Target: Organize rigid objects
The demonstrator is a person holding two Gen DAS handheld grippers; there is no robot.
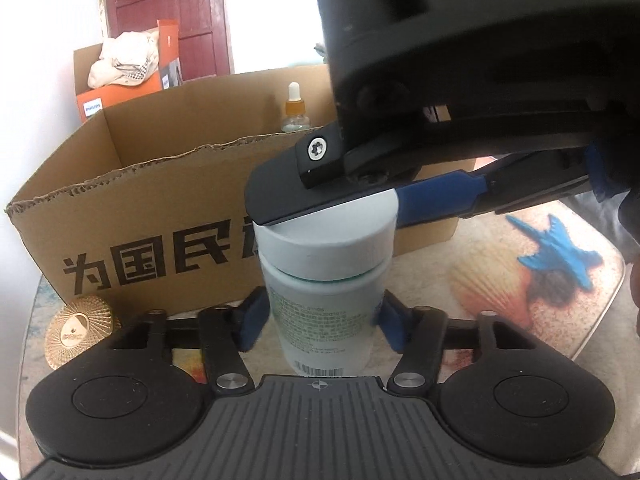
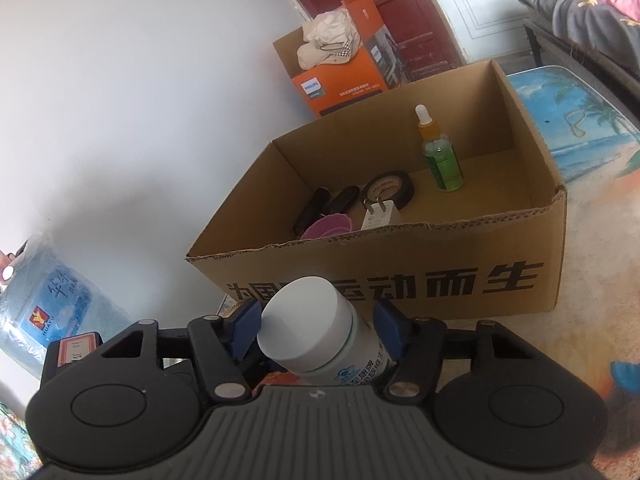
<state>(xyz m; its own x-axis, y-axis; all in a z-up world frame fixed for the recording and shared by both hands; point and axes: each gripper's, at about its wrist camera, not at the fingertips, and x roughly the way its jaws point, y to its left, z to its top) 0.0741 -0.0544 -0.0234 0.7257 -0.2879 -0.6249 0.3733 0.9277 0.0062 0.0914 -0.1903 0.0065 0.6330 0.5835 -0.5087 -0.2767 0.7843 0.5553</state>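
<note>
A white bottle [image 1: 324,312] with a pale round cap stands upright on the worktop [image 1: 500,280], just in front of an open cardboard box [image 1: 160,208]. The left tool [image 1: 320,320] has its two blue pads on either side of the bottle's body; both pads appear to touch the label, so the left tool looks clamped on the bottle at a middling width. The bottle's base is hidden behind the tool's own body.

The right tool [image 2: 320,332] comes in from the upper right of the left wrist view, where one black finger lies across the cap and covers part of it. In the right wrist view the bottle [image 2: 316,340] appears tilted between the blue fingers [image 2: 390,332]; the right-side pad seems to meet the bottle's shoulder, while the left pad is partly hidden behind the cap, so contact there cannot be confirmed.

Inside the box sit a dropper bottle [image 2: 440,152] with green liquid, standing upright near the far wall, a roll of black tape [image 2: 390,188], a white plug adapter [image 2: 378,214], two dark objects [image 2: 328,204] too dim to identify, and something purple [image 2: 326,226] cut off by the box's near wall. The printed characters on the box front are partly blocked by the bottle in both views.

A gold ribbed disc [image 1: 82,330] lies on the worktop at the box's left corner, partly covered by the left tool's body. Behind the box an orange carton [image 2: 340,88] holds a crumpled pale cloth [image 2: 328,40].
</note>
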